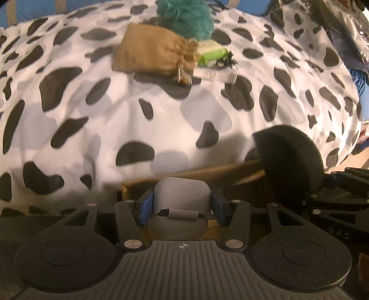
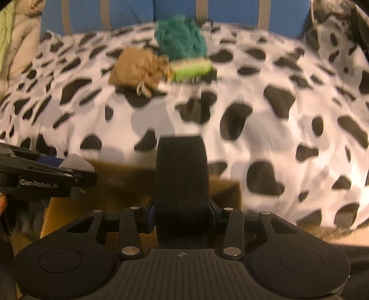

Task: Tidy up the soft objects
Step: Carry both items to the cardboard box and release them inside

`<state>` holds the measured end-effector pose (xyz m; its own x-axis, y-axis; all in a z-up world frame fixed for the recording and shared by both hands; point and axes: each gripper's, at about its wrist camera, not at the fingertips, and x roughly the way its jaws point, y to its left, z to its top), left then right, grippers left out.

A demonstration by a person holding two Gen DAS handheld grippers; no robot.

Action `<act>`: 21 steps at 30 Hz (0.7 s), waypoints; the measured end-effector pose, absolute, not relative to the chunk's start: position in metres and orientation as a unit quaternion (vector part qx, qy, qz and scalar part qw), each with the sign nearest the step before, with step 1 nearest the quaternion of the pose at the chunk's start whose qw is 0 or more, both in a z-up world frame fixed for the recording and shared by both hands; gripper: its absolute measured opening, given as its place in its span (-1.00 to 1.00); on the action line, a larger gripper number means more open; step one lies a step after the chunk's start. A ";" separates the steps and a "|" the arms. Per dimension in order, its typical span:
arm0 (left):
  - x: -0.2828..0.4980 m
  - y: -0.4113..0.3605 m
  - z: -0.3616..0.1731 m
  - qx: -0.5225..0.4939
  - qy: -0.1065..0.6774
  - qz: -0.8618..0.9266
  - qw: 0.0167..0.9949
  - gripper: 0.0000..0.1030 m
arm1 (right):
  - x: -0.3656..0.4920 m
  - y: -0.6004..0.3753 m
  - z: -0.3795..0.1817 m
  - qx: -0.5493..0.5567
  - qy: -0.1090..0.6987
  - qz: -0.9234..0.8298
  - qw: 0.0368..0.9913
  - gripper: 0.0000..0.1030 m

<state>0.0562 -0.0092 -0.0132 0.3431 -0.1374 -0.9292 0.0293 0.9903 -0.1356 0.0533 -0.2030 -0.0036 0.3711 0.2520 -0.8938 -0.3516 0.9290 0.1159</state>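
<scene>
Cow-patterned bedding [image 1: 115, 120], white with black and grey patches, covers the bed; blue panels with grey stripes stand behind it. Far centre lies a cluster of 4 soft items: a tan drawstring cloth pouch [image 1: 152, 52], a teal fluffy pom-pom [image 1: 186, 16] just behind it, a green-and-cream sponge-like block [image 1: 211, 54] touching the pouch's right side, and small black tangled bits [image 1: 224, 61] beside the block. At the near edge of the bed sits an open brown cardboard box [image 2: 110, 182]. Left tongs [image 1: 182, 207], with blue pads, are clamped on a grey rounded foam pad [image 1: 182, 196], held above the box. Right tongs [image 2: 182, 217] are clamped on a black round foam disc [image 2: 182, 184], held upright on edge over the box's right part. In the left view the same black disc [image 1: 290, 161] appears at the right, well apart from the far cluster.
</scene>
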 end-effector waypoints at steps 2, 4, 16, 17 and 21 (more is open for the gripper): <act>0.055 -0.010 -0.017 -0.049 0.580 -0.053 0.811 -0.02 | 0.052 -0.201 -0.010 -0.055 0.544 0.182 0.817 -0.12; 0.055 -0.010 -0.019 -0.048 0.586 -0.052 0.807 -0.02 | 0.051 -0.198 -0.014 -0.062 0.555 0.183 0.809 -0.12; 0.058 -0.014 -0.025 -0.020 0.598 -0.038 0.800 0.50 | 0.051 -0.183 -0.017 -0.093 0.560 0.199 0.799 0.88; 0.059 -0.013 -0.025 -0.021 0.599 -0.036 0.800 0.51 | 0.052 -0.184 -0.018 -0.094 0.561 0.196 0.799 0.88; 0.060 -0.010 -0.025 -0.033 0.600 -0.031 0.799 0.52 | 0.053 -0.185 -0.017 -0.094 0.561 0.191 0.800 0.95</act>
<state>0.0600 -0.0099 -0.0254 0.2790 -0.0879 -0.9563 0.0098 0.9960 -0.0887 0.0531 -0.1847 -0.0174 0.2986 0.2007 -0.9330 -0.4111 0.9094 0.0640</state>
